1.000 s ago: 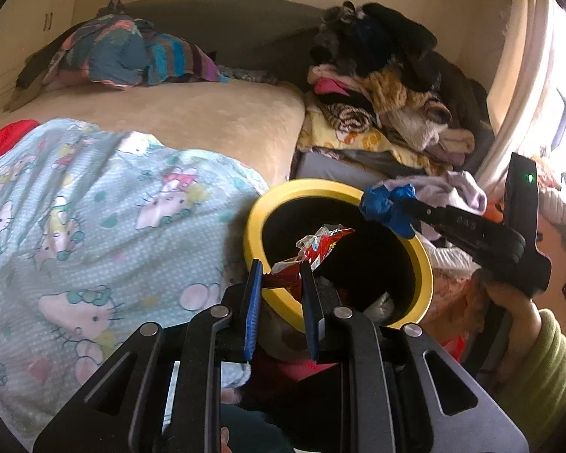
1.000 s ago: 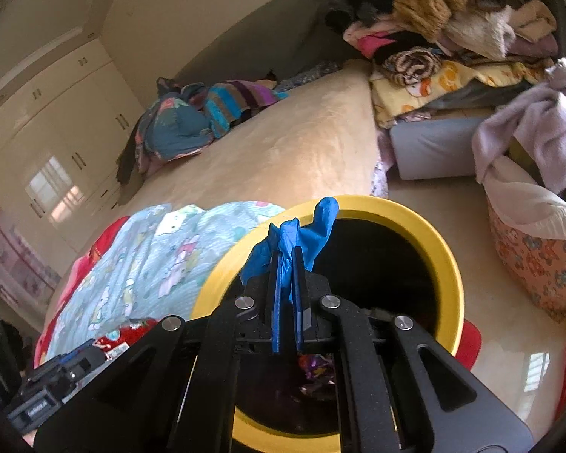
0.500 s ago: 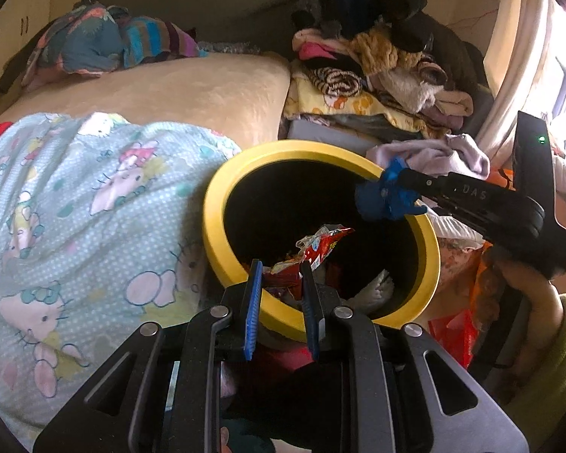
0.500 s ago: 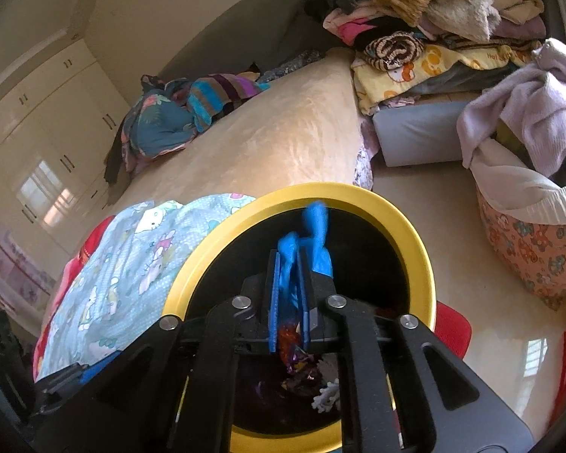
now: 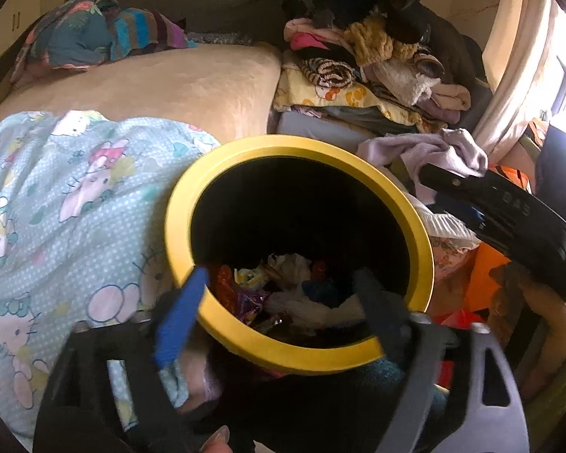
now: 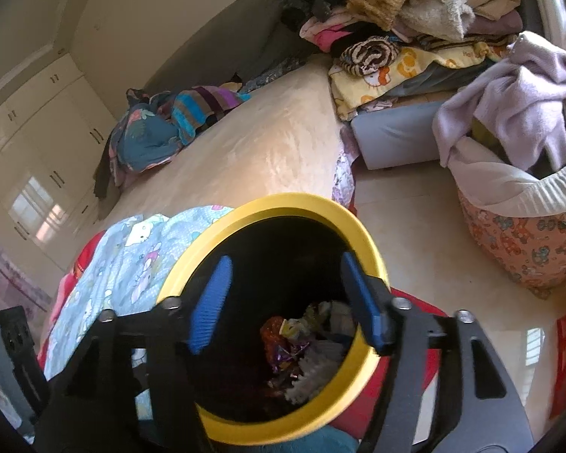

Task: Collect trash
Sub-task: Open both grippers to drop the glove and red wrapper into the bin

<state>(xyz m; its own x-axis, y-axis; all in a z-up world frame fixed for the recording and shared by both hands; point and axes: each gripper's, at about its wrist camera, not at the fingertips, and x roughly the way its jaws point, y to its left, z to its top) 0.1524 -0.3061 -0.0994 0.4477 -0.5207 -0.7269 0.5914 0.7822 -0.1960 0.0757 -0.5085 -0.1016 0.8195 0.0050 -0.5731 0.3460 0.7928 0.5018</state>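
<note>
A black bin with a yellow rim [image 5: 294, 143] stands beside the bed, and both grippers hang over its mouth. My left gripper [image 5: 279, 309] is at the near rim with its jaws opening wide and nothing between them. The right gripper [image 5: 441, 192] reaches in from the right, held by a hand in a green sleeve [image 5: 558, 377]. In the right wrist view the right gripper [image 6: 286, 294] has its jaws opening over the bin's rim [image 6: 302, 204], also empty. Wrappers and crumpled paper [image 5: 283, 283] lie at the bottom, among them a red wrapper [image 6: 275, 336].
A cartoon-cat blanket [image 5: 56, 207] covers the bed's near end, with a beige mattress [image 5: 188, 87] behind it. Clothes are piled high [image 5: 377, 56] at the back right. A floral laundry basket [image 6: 520, 234] draped with a lilac garment stands on the glossy floor [image 6: 415, 226].
Both grippers went from shut to wide apart. The red wrapper left the left jaws and the blue scrap left the right jaws. Both views now sit closer over the bin.
</note>
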